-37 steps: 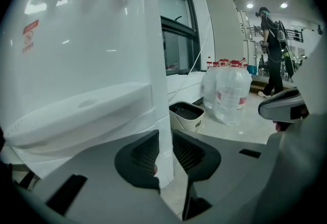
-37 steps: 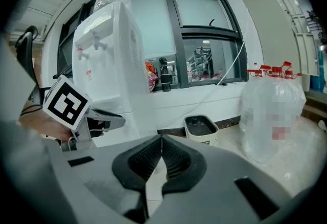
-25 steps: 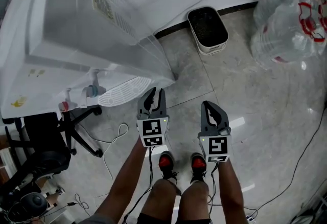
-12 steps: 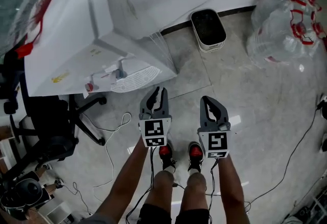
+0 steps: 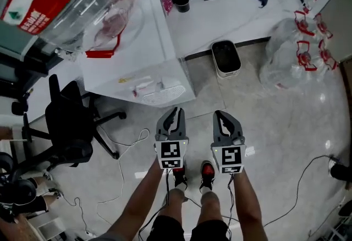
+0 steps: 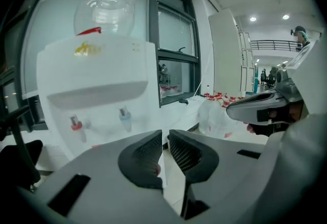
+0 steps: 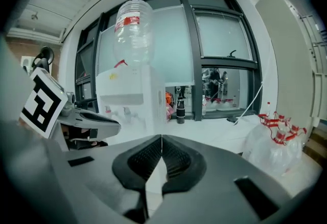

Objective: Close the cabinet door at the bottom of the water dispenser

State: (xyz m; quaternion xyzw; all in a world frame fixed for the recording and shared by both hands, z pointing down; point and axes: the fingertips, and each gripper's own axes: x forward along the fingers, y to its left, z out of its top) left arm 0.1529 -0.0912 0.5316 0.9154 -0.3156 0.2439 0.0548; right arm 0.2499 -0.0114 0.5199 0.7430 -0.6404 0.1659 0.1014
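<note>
The white water dispenser (image 5: 137, 64) stands at the upper left of the head view with a clear bottle (image 5: 71, 3) upside down on top. From above its bottom cabinet door is hidden, and in the left gripper view the jaws cover the lower part of the dispenser (image 6: 97, 85). My left gripper (image 5: 174, 111) is held just in front of the dispenser without touching it. Its jaws are closing to a narrow gap (image 6: 165, 136) with nothing between them. To its right, my right gripper (image 5: 221, 115) is shut and empty (image 7: 161, 138).
A black waste bin (image 5: 226, 58) stands by the white ledge (image 5: 231, 14). Several empty water jugs (image 5: 294, 50) lie at the right. A black office chair (image 5: 71, 124) is at the left, with a cable (image 5: 129, 149) on the tiled floor. The person's red shoes (image 5: 191, 173) are below the grippers.
Both grippers and the head camera have risen. The dispenser has shrunk in view, and its top and the bottle have come into sight. The left jaws have narrowed.
</note>
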